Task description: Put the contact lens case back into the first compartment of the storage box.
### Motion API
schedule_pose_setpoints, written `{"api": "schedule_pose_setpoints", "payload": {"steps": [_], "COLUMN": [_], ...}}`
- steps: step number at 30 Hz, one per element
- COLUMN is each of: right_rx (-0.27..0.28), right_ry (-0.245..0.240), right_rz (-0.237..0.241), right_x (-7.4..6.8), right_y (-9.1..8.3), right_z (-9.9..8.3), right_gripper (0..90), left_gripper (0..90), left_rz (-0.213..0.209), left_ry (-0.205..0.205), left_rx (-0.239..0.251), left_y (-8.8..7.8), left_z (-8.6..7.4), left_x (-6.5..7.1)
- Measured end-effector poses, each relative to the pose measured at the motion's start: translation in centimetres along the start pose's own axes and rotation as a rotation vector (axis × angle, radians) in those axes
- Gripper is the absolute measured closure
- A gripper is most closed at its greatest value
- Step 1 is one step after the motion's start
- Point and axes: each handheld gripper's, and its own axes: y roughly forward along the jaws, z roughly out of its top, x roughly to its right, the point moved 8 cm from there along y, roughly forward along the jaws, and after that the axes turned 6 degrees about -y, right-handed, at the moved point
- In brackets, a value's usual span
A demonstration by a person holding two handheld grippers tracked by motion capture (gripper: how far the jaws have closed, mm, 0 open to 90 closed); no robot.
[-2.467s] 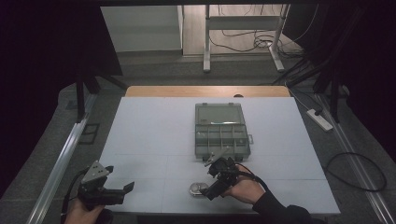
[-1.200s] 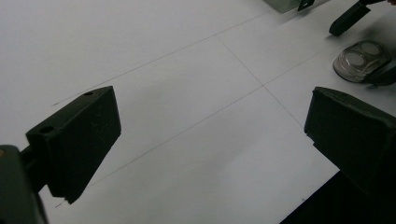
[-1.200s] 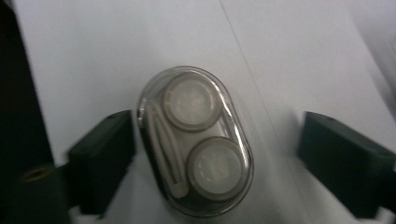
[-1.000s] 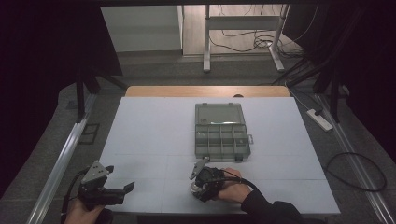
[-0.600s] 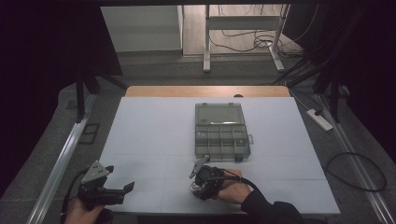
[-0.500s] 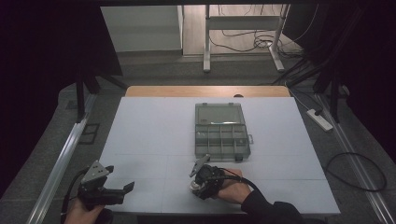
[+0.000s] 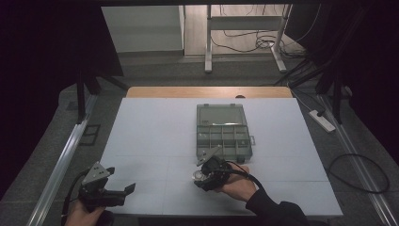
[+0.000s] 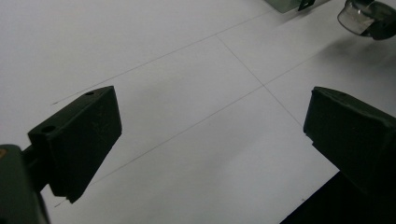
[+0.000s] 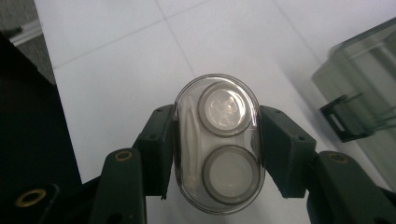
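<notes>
The right gripper (image 9: 215,158) is clenched on a clear oval contact lens case (image 9: 218,147), one black pad pressed against each long side. Its jaws have just been closing, and the case sits squarely between them. Two round wells show through the clear shell, one above the other, with a pale slim piece lying along their left.

From the high view, the right hand (image 7: 237,184) comes in from the near edge, forearm in a dark sleeve angling up and to the left, and the right gripper (image 7: 203,176) points left with the case (image 7: 199,174) at its tip, just near of the compartment box (image 7: 223,132). That grey box lies open on the white counter (image 7: 150,132), its lid flat on the far side and its small compartments on the near side. In the right gripper view the box's corner and latch (image 9: 343,121) sit just right of the held case.

Over at the near left corner, the left hand (image 7: 82,214) holds the left gripper (image 7: 127,190) low and level over the counter, pointing right. Its jaws stand wide apart with nothing between them, bare counter (image 8: 187,93) beneath. The case (image 8: 357,16) shows far off at the top right of the left gripper view.
</notes>
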Motion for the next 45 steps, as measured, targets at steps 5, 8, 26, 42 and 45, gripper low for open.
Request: {"api": "schedule_pose_setpoints", "payload": {"steps": [5, 8, 26, 42, 45], "right_rx": [0.033, 0.052, 0.09, 0.1, 0.116], "right_ry": [0.037, 0.07, 0.152, 0.208, 0.214], "right_rz": [-0.003, 0.007, -0.082, -0.14, -0.161], "right_x": [0.9, 1.4, 5.8, 8.5, 9.1], "right_y": [-0.8, -1.1, -1.9, -1.8, -1.8], "right_z": [0.5, 0.7, 1.2, 2.3, 2.9], "right_gripper": [48.3, 48.4, 48.6, 48.7, 48.7], "left_gripper": [4.3, 4.3, 4.2, 4.2, 4.2], "left_rz": [0.0, 0.0, 0.001, 0.001, 0.001], "left_ry": [-0.001, 0.0, 0.004, 0.003, 0.003], "left_rx": [-0.001, 0.0, 0.003, 0.003, 0.003], "left_y": [0.0, 0.0, 0.0, 0.0, 0.0], "left_z": [0.0, 0.0, 0.0, 0.0, 0.0], "left_x": [0.0, 0.0, 0.0, 0.0, 0.0]}}
